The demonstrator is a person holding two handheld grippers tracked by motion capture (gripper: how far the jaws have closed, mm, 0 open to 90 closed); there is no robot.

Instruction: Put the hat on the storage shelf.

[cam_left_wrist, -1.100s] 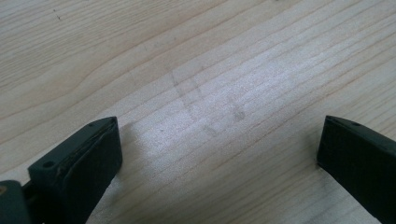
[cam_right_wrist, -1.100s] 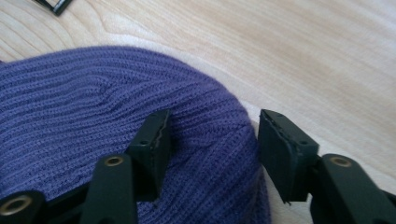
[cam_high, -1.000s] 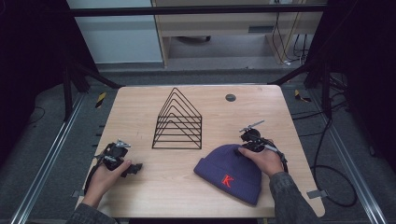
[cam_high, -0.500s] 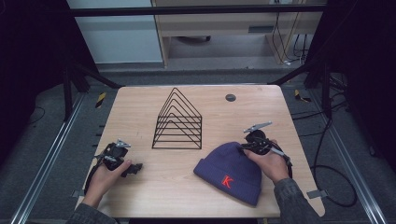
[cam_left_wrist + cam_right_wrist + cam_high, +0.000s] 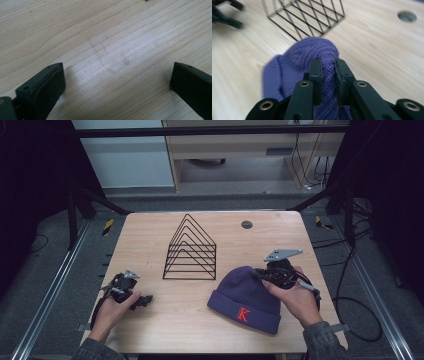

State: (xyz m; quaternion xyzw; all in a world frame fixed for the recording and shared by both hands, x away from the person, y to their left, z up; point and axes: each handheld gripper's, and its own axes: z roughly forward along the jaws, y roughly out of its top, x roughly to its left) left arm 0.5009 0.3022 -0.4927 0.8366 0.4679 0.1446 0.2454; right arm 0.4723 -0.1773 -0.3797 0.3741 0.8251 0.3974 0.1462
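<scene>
Change since earlier frames: right hand-held gripper (image 5: 261,276) has risen off the wooden surface (image 5: 150,235), its jaws have just been closing, and a fold of the purple ribbed knit beanie with a red letter K (image 5: 245,299) is now between them; left hand-held gripper (image 5: 146,300) has kept its place.
Right hand-held gripper, state: pressed together on a bunched ridge of the beanie's knit (image 5: 325,65), seen up close in the right gripper view (image 5: 327,65).
Right hand-held gripper, position: at the beanie's crown, on its far right side in the high view, with a grey three-cornered plate (image 5: 282,254) on top.
Beanie, position: on the near right part of the surface, cuff and letter K toward the person, crown pulled up into the jaws, the rest lying on the wood.
Left hand-held gripper, state: spread wide, both black pads (image 5: 47,86) apart over bare wood grain (image 5: 112,50) in the left gripper view, nothing between them.
Left hand-held gripper, position: near left of the surface, well apart from the beanie.
Black wire rack of nested triangular frames (image 5: 191,251): upright mid-surface, between the two hand-held grippers and farther back; its mesh also shows beyond the beanie in the right gripper view (image 5: 312,17).
Round dark hole in the surface (image 5: 247,224): far side, right of the rack; also in the right gripper view (image 5: 407,16).
High view alone: letter K, both of the person's hands.
</scene>
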